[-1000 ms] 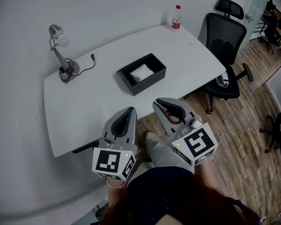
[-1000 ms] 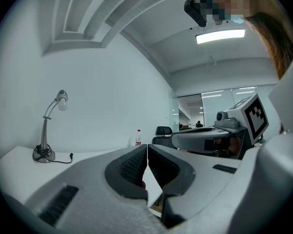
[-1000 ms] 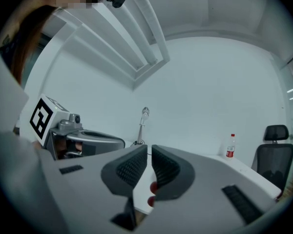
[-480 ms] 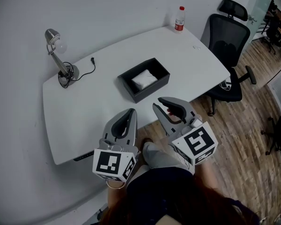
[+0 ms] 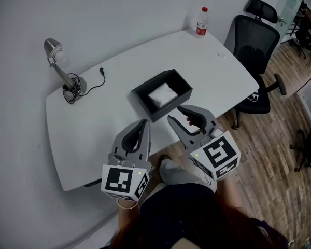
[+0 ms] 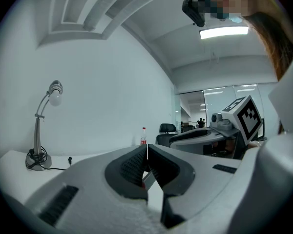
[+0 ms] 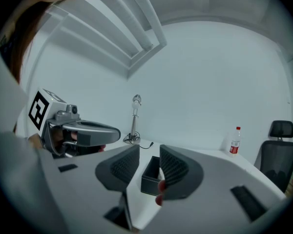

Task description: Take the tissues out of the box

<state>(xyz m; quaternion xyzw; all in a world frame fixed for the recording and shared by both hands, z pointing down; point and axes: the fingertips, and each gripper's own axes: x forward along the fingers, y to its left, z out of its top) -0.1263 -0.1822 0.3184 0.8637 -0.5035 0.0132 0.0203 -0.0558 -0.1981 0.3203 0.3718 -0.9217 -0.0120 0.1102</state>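
1. While the left hand-held gripper (image 6: 146, 152) has its jaws pressed together with nothing between them, the right hand-held gripper (image 7: 149, 152) has its jaws partway apart and opening, with no object between the pads.
2. Both are held side by side at the near edge of the white desk (image 5: 101, 123), the left one over the desk's front strip and the right one close in front of the box (image 5: 144, 104).
3. Through the right one's gap, the dark box shows beyond the jaws, apart from them.
4. This black, open-topped box sits on the desk, toward the front and about midway along it, turned at an angle.
5. White tissues (image 5: 162, 93) lie inside it, below the rim.
6. At the far left of the desk stands a lamp (image 5: 62, 69), its cable (image 5: 96, 79) trailing beside the base.
7. On the far right corner stands a bottle (image 5: 201, 22) with a red cap and label.
8. Off the desk's right end is a black chair (image 5: 255, 43) on a wooden floor (image 5: 280, 149).
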